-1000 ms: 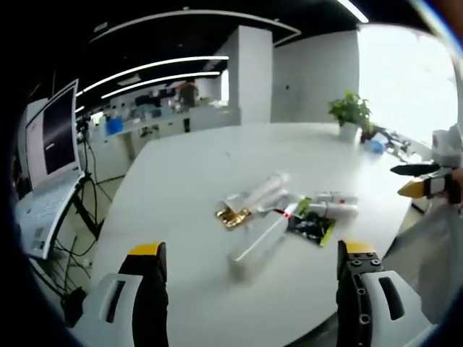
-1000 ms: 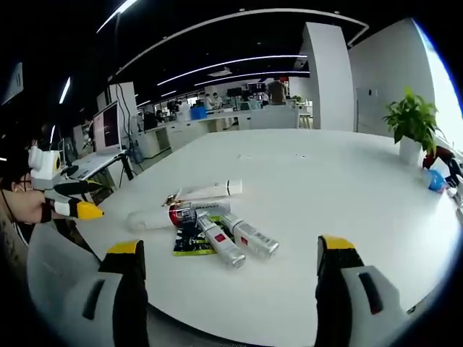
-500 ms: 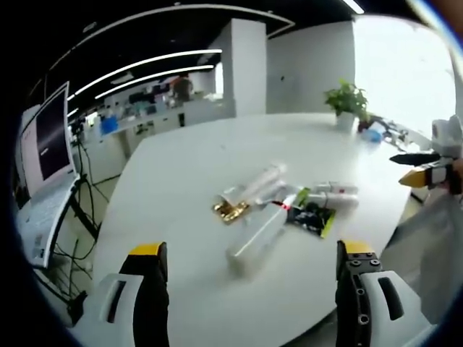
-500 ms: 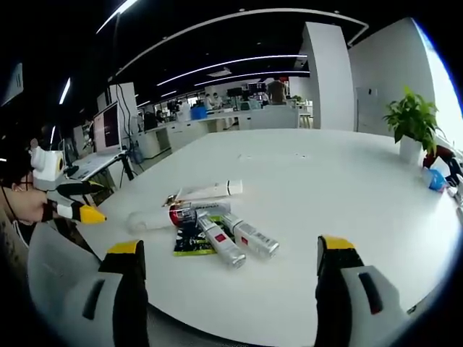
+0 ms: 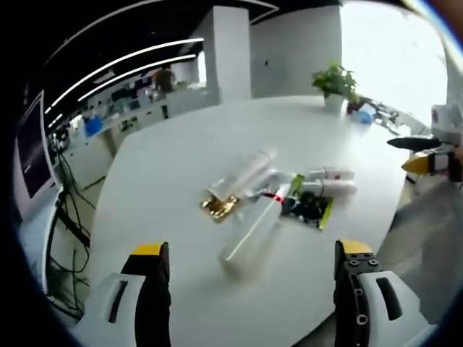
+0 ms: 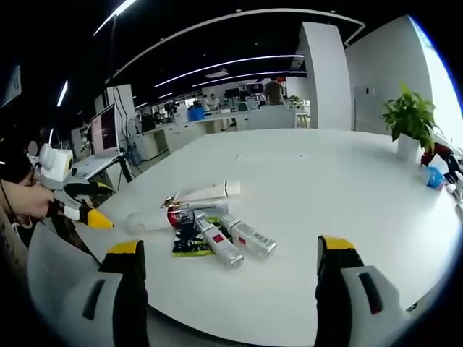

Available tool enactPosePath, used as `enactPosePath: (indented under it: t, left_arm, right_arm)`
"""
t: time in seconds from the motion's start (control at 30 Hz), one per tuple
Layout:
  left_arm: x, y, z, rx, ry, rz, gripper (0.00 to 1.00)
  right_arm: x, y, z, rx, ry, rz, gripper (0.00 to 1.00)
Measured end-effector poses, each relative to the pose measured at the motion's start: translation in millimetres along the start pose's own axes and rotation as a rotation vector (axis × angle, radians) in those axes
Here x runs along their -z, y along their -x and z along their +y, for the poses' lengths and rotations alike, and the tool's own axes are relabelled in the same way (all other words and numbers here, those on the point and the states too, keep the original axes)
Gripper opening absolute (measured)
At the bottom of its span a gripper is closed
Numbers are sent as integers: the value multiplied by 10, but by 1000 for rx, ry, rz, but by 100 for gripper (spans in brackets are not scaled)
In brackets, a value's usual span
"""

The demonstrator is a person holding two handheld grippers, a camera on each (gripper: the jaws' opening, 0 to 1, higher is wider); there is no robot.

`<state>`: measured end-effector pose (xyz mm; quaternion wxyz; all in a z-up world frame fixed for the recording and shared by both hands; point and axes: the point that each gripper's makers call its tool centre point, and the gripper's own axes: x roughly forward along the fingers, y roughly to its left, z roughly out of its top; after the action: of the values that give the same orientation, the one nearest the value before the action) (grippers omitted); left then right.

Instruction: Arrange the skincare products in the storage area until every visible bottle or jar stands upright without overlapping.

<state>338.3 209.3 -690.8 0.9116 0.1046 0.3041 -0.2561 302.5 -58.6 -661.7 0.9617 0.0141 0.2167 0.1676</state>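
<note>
- Two silver bottles (image 6: pixel 231 238) lie flat, side by side.
- Clear tube (image 6: pixel 148 219) at their 9 o'clock, lying.
- White tube (image 6: pixel 210 191) at 12 o'clock, lying.

white table (image 6: pixel 340 181), green-black sachet (image 6: pixel 187 242)

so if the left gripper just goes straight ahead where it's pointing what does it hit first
Probably the clear tube lying nearest on the white table, at the front of the pile; depth is hard to judge. The left gripper is open.

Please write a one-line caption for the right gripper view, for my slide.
Open right gripper facing skincare tubes lying in a pile on a white table.
</note>
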Motion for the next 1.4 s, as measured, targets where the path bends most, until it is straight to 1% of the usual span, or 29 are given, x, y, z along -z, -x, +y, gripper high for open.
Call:
enactPosePath:
  t: [0.07, 0.2, 0.33, 0.4, 0.47, 0.57, 0.67, 0.73, 0.8, 0.9, 1.1, 1.17, 1.4]
  left_arm:
    - [1, -46, -23, 15, -16, 13, 90]
    - [-24, -121, -34, 33, -39, 19, 88]
    - [-8, -204, -43, 54, -68, 47, 87]
    - [-26, -269, 0, 60, -67, 58, 85]
    - [-64, -299, 30, 61, -61, 56, 80]
    - [-79, -359, 36, 69, -65, 63, 79]
    - [-62, -441, 29, 90, -100, 95, 76]
    - [-49, -484, 13, 113, -105, 114, 68]
    - [-49, -517, -4, 128, -104, 125, 64]
    - [-16, -575, -16, 144, -124, 156, 64]
    - [35, -681, -37, 176, -155, 209, 62]
    - [47, -716, -47, 186, -188, 228, 60]
    - [84, -845, -74, 226, -261, 304, 54]
  right_arm:
    - [-2, 2, -4, 2, -1, -1, 99]
    - [0, 1, -12, 4, -7, 0, 99]
    - [4, -3, -12, 3, -8, 2, 99]
    - [9, -4, -13, 3, -9, 5, 99]
    - [10, -5, -14, 3, -11, 5, 99]
    - [10, -5, -17, 4, -14, 5, 99]
    - [11, -6, -17, 3, -16, 6, 99]
    - [14, -7, -20, 3, -17, 8, 99]
    - [15, -7, -25, 5, -20, 8, 99]
    - [19, -8, -26, 5, -24, 10, 98]
    - [25, -9, -33, 10, -23, 14, 98]
    - [28, -8, -38, 13, -25, 15, 98]
    - [31, -9, -54, 20, -28, 18, 98]
